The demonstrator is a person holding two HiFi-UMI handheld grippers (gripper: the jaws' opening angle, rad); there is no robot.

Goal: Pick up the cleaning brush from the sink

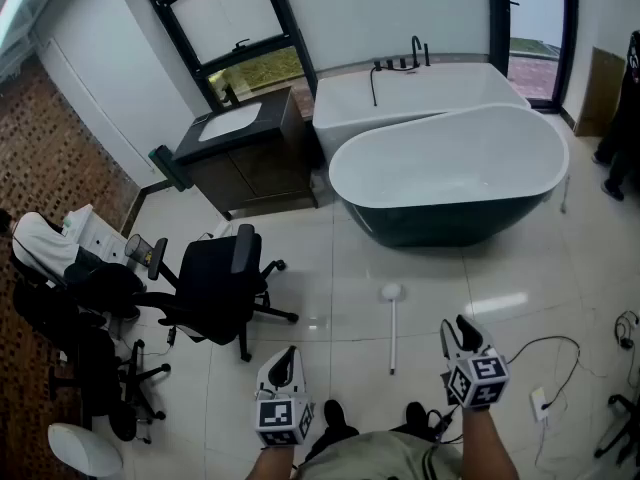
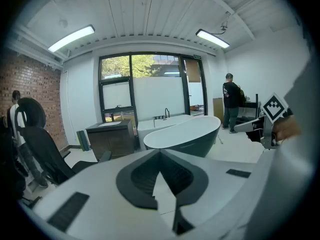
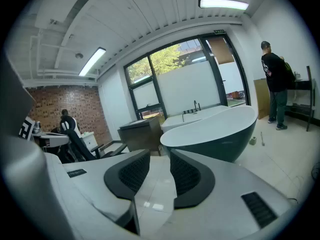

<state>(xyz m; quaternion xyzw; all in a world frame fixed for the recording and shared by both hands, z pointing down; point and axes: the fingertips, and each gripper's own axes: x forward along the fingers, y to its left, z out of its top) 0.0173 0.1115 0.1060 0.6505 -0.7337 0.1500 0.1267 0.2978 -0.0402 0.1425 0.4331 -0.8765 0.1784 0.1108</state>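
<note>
A dark vanity with a white sink (image 1: 230, 123) stands by the window at the back left; I see no brush in or on it from here. A white long-handled brush-like tool (image 1: 391, 330) lies on the floor tiles ahead of me, between the two grippers. My left gripper (image 1: 288, 354) is low at the bottom centre, its jaws meeting at the tips with nothing in them (image 2: 160, 154). My right gripper (image 1: 455, 326) is just right of the tool's handle, with a narrow empty gap between its pads (image 3: 160, 156). Both point towards the tubs and the vanity (image 2: 111, 136) (image 3: 142, 134).
A dark oval bathtub (image 1: 450, 183) and a white rectangular tub (image 1: 410, 93) fill the back. Black office chairs (image 1: 215, 283) crowd the left. Cables (image 1: 548, 353) trail over the floor at the right. A person (image 3: 274, 84) stands at the far right, another (image 3: 65, 116) sits at the left.
</note>
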